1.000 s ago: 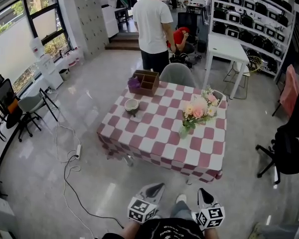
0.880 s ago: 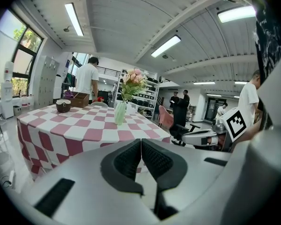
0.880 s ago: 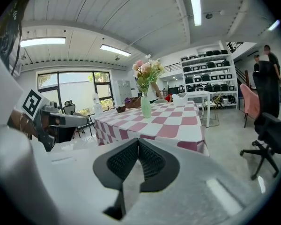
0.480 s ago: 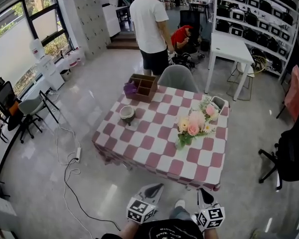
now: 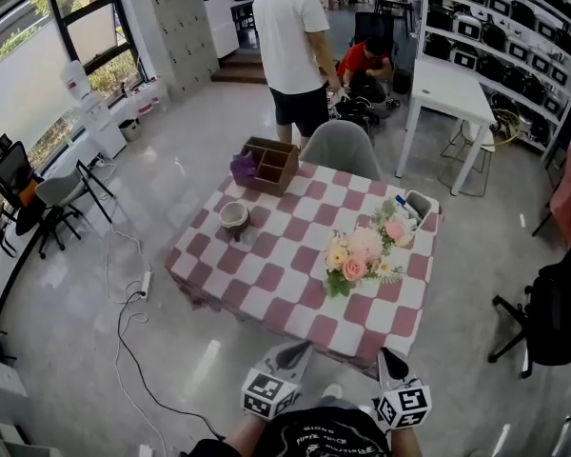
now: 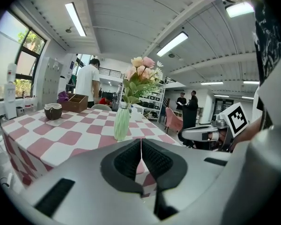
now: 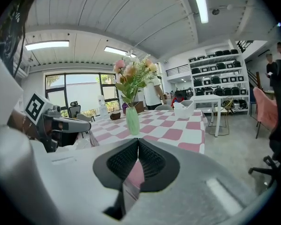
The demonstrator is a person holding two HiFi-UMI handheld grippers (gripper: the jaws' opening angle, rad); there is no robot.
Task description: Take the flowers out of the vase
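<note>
Pink and cream flowers stand upright in a pale green vase near the front right of a pink-and-white checked table. Both grippers hover low in front of the table's near edge, short of it. My left gripper is shut and empty; so is my right gripper. In the left gripper view the vase and flowers stand ahead of the shut left gripper. In the right gripper view the vase stands just beyond the shut right gripper.
On the table are a wooden box, a bowl and a white basket. A grey chair and a standing person are behind the table. A cable lies on the floor at left; a black office chair is at right.
The table and flowers have drawn nearer in the head view as I move toward them. Both grippers stay shut and low in the frame.
</note>
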